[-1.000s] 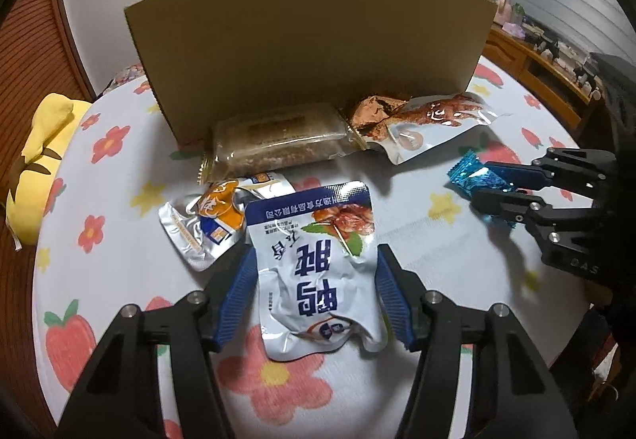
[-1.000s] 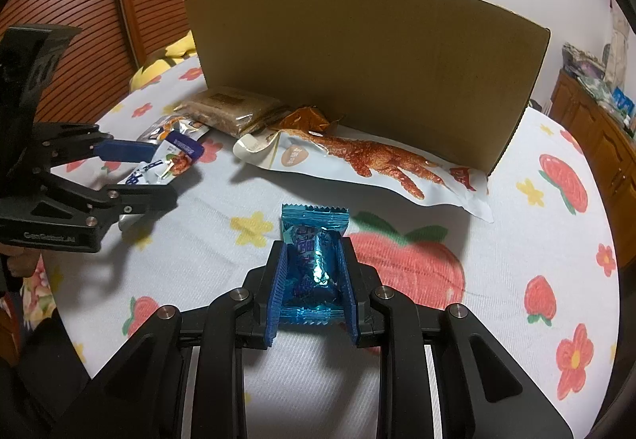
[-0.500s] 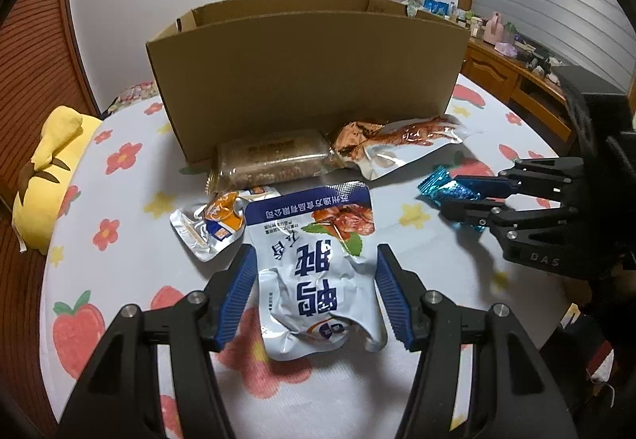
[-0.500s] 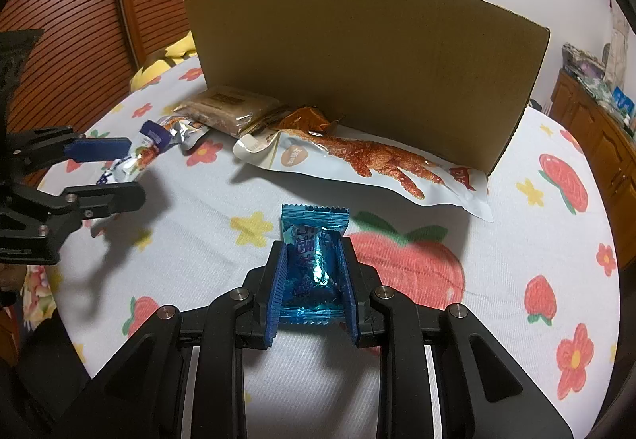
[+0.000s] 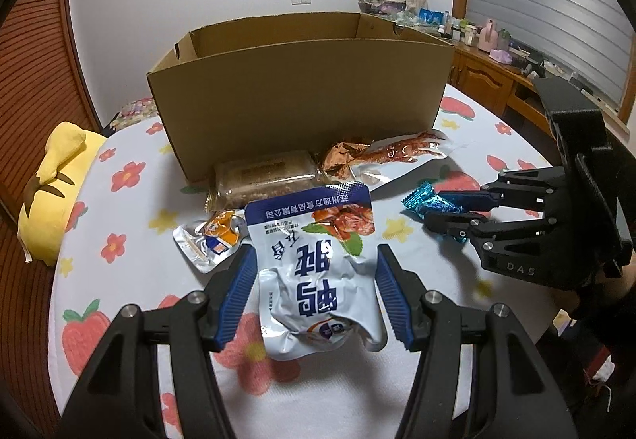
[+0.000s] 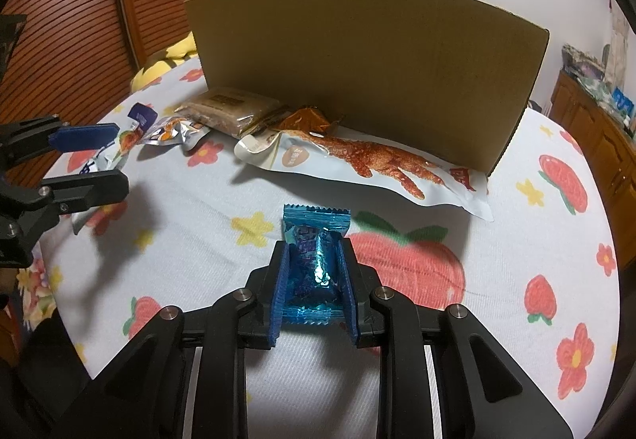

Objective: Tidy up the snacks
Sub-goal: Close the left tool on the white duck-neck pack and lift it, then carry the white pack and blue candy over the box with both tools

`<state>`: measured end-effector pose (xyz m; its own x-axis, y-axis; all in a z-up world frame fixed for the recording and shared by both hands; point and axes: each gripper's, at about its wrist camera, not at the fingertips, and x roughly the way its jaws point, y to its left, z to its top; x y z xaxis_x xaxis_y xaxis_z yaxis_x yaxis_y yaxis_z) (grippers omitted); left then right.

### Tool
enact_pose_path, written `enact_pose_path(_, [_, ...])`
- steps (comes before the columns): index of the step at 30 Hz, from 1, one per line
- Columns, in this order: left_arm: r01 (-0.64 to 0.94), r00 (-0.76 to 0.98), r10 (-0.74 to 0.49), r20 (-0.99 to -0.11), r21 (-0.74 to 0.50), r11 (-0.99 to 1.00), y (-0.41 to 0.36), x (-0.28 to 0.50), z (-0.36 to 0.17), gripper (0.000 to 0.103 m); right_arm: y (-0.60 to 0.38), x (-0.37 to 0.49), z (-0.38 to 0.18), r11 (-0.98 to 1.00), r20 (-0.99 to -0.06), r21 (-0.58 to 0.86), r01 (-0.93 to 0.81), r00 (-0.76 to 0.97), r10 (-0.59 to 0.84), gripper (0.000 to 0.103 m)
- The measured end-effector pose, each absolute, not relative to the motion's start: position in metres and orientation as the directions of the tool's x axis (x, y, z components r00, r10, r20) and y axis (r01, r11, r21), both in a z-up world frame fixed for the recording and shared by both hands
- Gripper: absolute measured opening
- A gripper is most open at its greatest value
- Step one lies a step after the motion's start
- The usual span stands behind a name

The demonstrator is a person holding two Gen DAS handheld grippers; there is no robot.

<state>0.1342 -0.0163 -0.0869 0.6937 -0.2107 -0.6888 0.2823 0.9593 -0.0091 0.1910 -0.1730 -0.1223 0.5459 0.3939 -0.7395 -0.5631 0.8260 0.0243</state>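
My left gripper (image 5: pixel 316 280) is shut on a blue-and-white snack pouch (image 5: pixel 318 264) and holds it above the table; the right wrist view shows this same pouch (image 6: pixel 131 136) at the far left. My right gripper (image 6: pixel 314 280) is shut on a shiny blue candy wrapper (image 6: pixel 314 240) low over the cloth. An open cardboard box (image 5: pixel 298 93) stands behind. Against its front wall lie a brown bar pack (image 5: pixel 266 176), a long chicken-foot pack (image 6: pixel 357 164) and a small silver-orange pouch (image 5: pixel 210 240).
The round table (image 5: pixel 119 280) wears a white cloth printed with flowers and strawberries. A yellow plush toy (image 5: pixel 51 192) lies at its left edge. A wooden cabinet (image 5: pixel 489 81) with clutter on it stands at the right. A slatted wooden door (image 6: pixel 79 1) is behind.
My left gripper has risen with the pouch, so the box's open top has come into view. The right gripper has stayed put with the blue candy.
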Motion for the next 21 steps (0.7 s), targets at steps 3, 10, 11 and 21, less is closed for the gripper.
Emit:
enact_pose_path(3, [0.281,0.698,-0.214,-0.683,-0.014,0.96,-0.015,0.133,-0.085,0.06,-0.174,0.19,-0.122,0.828,-0.733,0.033,-0.56,0.55,0.401,0.02])
enact_pose_path(10, [0.275,0.717,-0.22,-0.662,-0.022,0.961,-0.011,0.129,-0.076,0.06,-0.179,0.185,-0.116,0.837,-0.686,0.037,-0.547,0.595,0.419,0.02])
enact_pose_path(11, [0.274,0.721,-0.221,-0.657,-0.023,0.962,-0.011,0.128,-0.074,0.06,-0.18,0.184,-0.116,0.839,-0.676,0.039,-0.542,0.605,0.422,0.02])
enact_pose_path(21, [0.262,0.753,-0.217,-0.621,-0.019,0.965,-0.01,0.126,-0.061,0.06,-0.185,0.178,-0.11,0.855,-0.616,0.04,-0.518,0.661,0.429,0.02])
